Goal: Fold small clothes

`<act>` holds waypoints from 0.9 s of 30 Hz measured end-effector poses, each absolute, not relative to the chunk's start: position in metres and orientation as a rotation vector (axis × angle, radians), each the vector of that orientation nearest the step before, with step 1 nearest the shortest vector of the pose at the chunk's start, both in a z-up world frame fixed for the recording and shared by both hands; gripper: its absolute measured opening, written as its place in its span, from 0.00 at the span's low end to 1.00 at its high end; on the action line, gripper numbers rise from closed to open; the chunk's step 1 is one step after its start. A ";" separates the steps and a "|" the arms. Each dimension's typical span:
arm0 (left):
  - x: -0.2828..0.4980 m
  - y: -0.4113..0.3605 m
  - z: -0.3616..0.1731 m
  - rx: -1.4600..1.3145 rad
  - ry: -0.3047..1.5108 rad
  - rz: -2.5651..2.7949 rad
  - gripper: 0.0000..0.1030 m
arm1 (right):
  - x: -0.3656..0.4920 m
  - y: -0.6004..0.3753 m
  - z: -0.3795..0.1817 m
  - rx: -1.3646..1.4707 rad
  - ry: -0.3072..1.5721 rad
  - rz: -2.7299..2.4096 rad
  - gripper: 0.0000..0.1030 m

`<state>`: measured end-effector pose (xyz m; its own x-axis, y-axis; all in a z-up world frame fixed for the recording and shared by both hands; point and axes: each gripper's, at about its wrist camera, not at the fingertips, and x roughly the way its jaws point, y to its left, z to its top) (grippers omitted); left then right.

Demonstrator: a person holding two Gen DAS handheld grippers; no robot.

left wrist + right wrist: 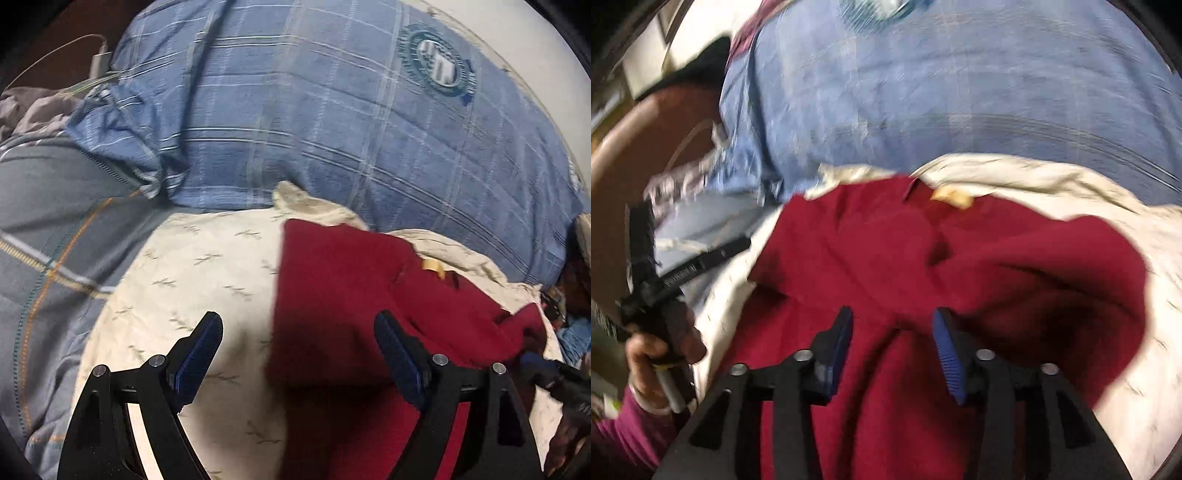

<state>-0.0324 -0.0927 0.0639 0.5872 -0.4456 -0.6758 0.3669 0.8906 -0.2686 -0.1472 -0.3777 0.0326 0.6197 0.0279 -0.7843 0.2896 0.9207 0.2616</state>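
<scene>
Your left hand-held gripper (297, 347) hangs wide open with nothing in it, over the left edge of the red garment (354, 295), which lies on the cream sheet (192, 269) at lower centre of frame. Your right hand-held gripper (892, 332) straddles a raised ridge of red cloth, jaws partly apart; whether they pinch it, I cannot tell. Catch one layer only, then lift both sides evenly.

No text can be read: the round emblem (436, 61) on the blue quilt (295, 110) is too blurred to make out.
</scene>
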 end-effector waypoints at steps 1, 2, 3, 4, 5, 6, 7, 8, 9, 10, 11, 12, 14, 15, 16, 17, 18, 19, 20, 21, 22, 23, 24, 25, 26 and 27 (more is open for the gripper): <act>-0.034 -0.098 0.065 -0.093 0.804 -0.484 0.81 | -0.155 -0.386 0.037 0.381 0.867 -0.187 0.62; -0.035 -0.103 0.065 -0.078 0.803 -0.487 0.81 | -0.164 -0.392 0.043 0.377 0.836 -0.222 0.67; -0.035 -0.111 0.065 -0.050 0.813 -0.495 0.81 | -0.173 -0.402 0.048 0.384 0.807 -0.257 0.68; -0.035 -0.120 0.066 -0.019 0.825 -0.507 0.81 | -0.180 -0.413 0.050 0.403 0.790 -0.285 0.68; -0.035 -0.128 0.066 0.003 0.828 -0.517 0.81 | -0.183 -0.425 0.048 0.430 0.780 -0.299 0.68; -0.033 -0.140 0.068 0.032 0.826 -0.533 0.81 | -0.187 -0.432 0.046 0.455 0.772 -0.303 0.69; -0.030 -0.152 0.071 0.057 0.822 -0.549 0.81 | -0.190 -0.437 0.042 0.479 0.768 -0.308 0.69; -0.024 -0.167 0.073 0.090 0.827 -0.574 0.81 | -0.192 -0.443 0.036 0.503 0.766 -0.316 0.69; -0.018 -0.181 0.074 0.119 0.840 -0.589 0.81 | -0.195 -0.449 0.031 0.529 0.766 -0.323 0.69; -0.010 -0.193 0.074 0.141 0.852 -0.590 0.81 | -0.196 -0.451 0.026 0.550 0.766 -0.322 0.69; 0.000 -0.209 0.071 0.169 0.869 -0.586 0.81 | -0.198 -0.454 0.023 0.570 0.765 -0.314 0.69; 0.009 -0.222 0.068 0.193 0.892 -0.591 0.81 | -0.201 -0.458 0.021 0.588 0.764 -0.304 0.69; 0.027 -0.249 0.054 0.264 0.959 -0.590 0.81 | -0.208 -0.464 0.019 0.604 0.764 -0.299 0.69; 0.033 -0.258 0.047 0.291 0.984 -0.587 0.75 | -0.209 -0.466 0.018 0.608 0.764 -0.296 0.69; 0.038 -0.267 0.040 0.314 1.006 -0.584 0.58 | -0.210 -0.468 0.017 0.609 0.763 -0.294 0.69; 0.043 -0.275 0.033 0.325 1.034 -0.588 0.46 | -0.212 -0.469 0.017 0.611 0.758 -0.297 0.69; 0.046 -0.279 0.029 0.323 1.058 -0.592 0.29 | -0.212 -0.470 0.016 0.613 0.756 -0.301 0.69; 0.050 -0.282 0.029 0.323 1.058 -0.579 0.21 | -0.213 -0.469 0.016 0.611 0.756 -0.304 0.69; 0.050 -0.283 0.034 0.312 1.041 -0.581 0.14 | -0.213 -0.469 0.016 0.605 0.755 -0.305 0.69; 0.050 -0.282 0.041 0.289 1.036 -0.602 0.09 | -0.213 -0.467 0.017 0.593 0.753 -0.304 0.69; 0.048 -0.279 0.049 0.256 1.023 -0.617 0.09 | -0.213 -0.465 0.018 0.581 0.754 -0.300 0.69; 0.046 -0.270 0.065 0.207 0.990 -0.632 0.09 | -0.213 -0.461 0.020 0.565 0.757 -0.293 0.69; 0.043 -0.261 0.078 0.170 0.961 -0.646 0.09 | -0.211 -0.457 0.021 0.541 0.760 -0.283 0.69; 0.043 -0.254 0.089 0.142 0.940 -0.652 0.09 | -0.210 -0.452 0.021 0.518 0.766 -0.277 0.69; 0.042 -0.240 0.105 0.098 0.912 -0.646 0.09 | -0.208 -0.448 0.021 0.494 0.773 -0.280 0.69; 0.041 -0.230 0.115 0.073 0.895 -0.635 0.09 | -0.203 -0.443 0.019 0.462 0.784 -0.293 0.69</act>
